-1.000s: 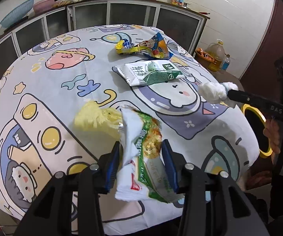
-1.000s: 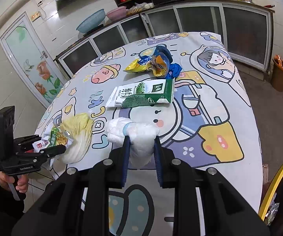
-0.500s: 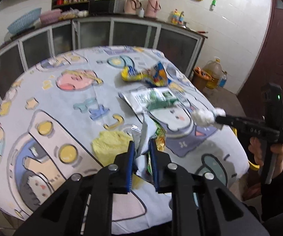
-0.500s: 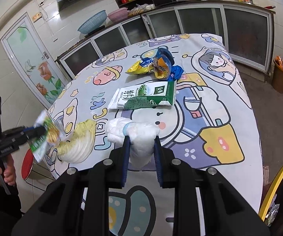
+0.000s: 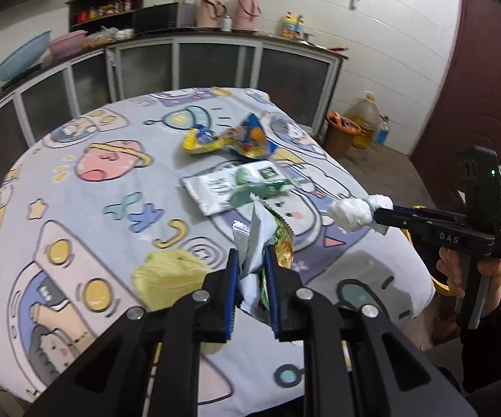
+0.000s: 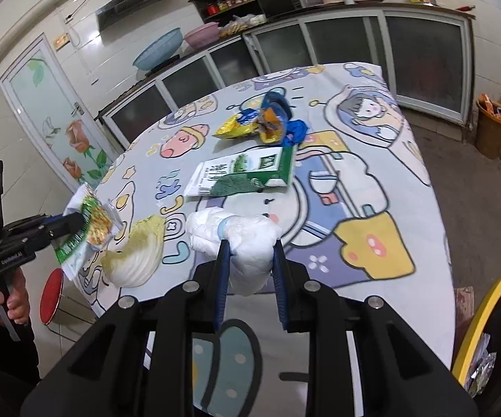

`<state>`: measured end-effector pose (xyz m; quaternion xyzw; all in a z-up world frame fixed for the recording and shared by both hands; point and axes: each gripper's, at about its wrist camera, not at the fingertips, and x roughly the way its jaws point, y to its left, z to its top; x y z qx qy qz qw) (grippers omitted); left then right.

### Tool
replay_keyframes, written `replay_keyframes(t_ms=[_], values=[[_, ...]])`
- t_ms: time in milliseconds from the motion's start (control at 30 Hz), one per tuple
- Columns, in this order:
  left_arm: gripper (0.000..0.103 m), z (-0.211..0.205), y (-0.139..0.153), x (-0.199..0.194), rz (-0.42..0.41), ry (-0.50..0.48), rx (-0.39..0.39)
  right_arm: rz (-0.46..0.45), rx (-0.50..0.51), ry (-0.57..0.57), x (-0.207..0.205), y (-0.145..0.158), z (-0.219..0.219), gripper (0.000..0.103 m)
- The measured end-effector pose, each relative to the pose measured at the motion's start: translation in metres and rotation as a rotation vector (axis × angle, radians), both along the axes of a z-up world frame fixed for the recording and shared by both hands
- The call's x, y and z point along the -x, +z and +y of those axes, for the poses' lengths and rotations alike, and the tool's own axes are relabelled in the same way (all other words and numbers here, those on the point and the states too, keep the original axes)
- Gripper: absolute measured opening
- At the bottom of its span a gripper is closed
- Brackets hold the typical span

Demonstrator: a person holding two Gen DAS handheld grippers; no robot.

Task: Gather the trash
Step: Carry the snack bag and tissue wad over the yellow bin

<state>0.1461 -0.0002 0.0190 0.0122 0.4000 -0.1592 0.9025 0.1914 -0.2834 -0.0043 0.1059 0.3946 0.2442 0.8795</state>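
Observation:
My left gripper point(image 5: 252, 259) is shut on a green and white snack wrapper point(image 5: 262, 239), held up off the table; the same wrapper point(image 6: 88, 229) shows at the left of the right wrist view. My right gripper point(image 6: 250, 246) is shut on a crumpled white tissue wad point(image 6: 240, 234), also seen at the right as the tissue wad point(image 5: 353, 210). On the cartoon tablecloth point(image 5: 76, 187) lie a cabbage leaf point(image 5: 170, 274), a green and white milk carton point(image 5: 236, 187) and a yellow and blue snack bag point(image 5: 233, 140).
A yellow-rimmed bin point(image 6: 483, 316) stands at the right of the table, with foil scraps inside. An orange basket point(image 5: 342, 133) and an oil jug point(image 5: 365, 118) sit on the floor by the cabinets. A red stool point(image 6: 52, 295) is under the table's left edge.
My left gripper closed on the snack wrapper and lifted it off the table, away from the cabbage leaf. The right gripper kept still with the tissue wad.

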Motion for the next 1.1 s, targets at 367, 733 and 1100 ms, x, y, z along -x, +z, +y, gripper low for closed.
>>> replay_keyframes(t_ms=[367, 733, 1100], values=[[0.014, -0.094, -0.015, -0.024, 0.034, -0.182, -0.010, -0.001, 0.013, -0.163, 0.020, -0.004, -0.074, 0.023], [0.014, -0.223, -0.025, -0.033, 0.022, -0.429, -0.022, 0.003, 0.081, -0.489, 0.063, -0.013, -0.188, 0.023], [0.014, -0.336, -0.043, -0.027, 0.041, -0.614, 0.005, 0.095, 0.142, -0.801, 0.112, -0.047, -0.275, 0.023]])
